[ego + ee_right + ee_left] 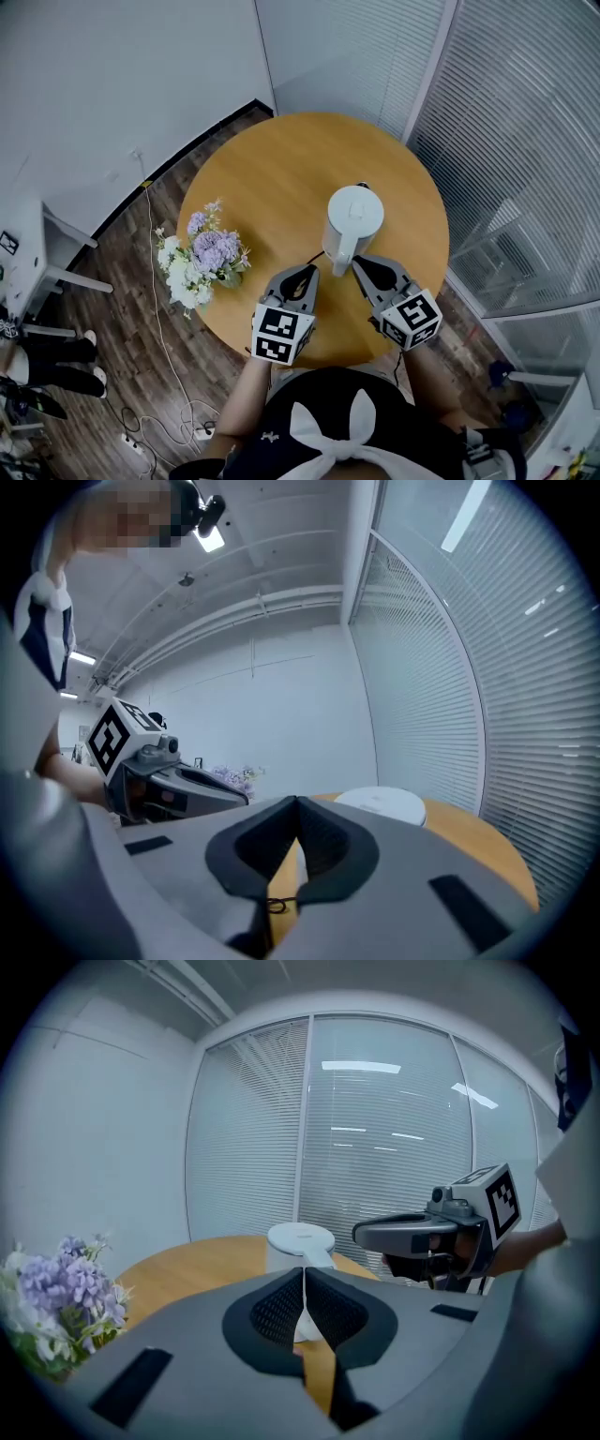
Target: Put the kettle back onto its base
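A white electric kettle (pixel 352 223) stands upright near the middle of the round wooden table (pixel 272 178); its handle faces me. Whether a base lies under it I cannot tell. My left gripper (pixel 307 272) hovers just short of the kettle on its left, jaws shut and empty. My right gripper (pixel 361 263) hovers close by the handle, also shut on nothing. In the left gripper view the shut tips (pixel 303 1275) point at the kettle's lid (pixel 300 1238). The right gripper view shows its closed tips (pixel 297 804) with the lid (pixel 380 804) just to the right.
A bunch of purple and white flowers (pixel 202 255) lies at the table's left edge. A thin dark cable (pixel 313 256) runs from the kettle's foot. Glass walls with blinds (pixel 525 141) stand to the right. White cords (pixel 159 319) trail on the wooden floor.
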The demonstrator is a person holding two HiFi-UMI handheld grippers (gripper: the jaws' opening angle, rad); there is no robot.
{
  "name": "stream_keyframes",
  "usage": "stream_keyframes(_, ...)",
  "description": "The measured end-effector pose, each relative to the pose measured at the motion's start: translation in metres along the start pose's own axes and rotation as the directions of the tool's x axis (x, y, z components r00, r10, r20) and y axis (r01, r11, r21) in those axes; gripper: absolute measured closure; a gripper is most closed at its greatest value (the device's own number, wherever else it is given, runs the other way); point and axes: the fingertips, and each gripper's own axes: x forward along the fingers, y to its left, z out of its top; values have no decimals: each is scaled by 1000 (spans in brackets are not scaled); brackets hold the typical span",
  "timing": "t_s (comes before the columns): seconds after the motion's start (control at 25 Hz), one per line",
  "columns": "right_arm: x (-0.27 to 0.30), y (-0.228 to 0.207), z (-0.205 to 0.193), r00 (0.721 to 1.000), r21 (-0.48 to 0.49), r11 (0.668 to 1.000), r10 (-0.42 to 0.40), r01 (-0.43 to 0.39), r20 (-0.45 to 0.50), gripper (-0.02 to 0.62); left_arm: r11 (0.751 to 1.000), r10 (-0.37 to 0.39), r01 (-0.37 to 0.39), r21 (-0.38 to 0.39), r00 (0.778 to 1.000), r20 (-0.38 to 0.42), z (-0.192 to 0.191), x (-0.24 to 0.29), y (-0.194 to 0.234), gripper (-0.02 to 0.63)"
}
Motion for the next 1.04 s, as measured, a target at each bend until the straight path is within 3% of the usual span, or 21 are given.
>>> stream_keyframes(0.48,-5,15,10,1000,-45,999,-8,8,-4,574,1000,-24,25,-15,998,66,16,-4,-21,575)
stream_keyframes(1.04,-13,18,13,1000,-43,999,-24,24,-6,574,999,-45,45,-11,997,62,14,-4,-32,575)
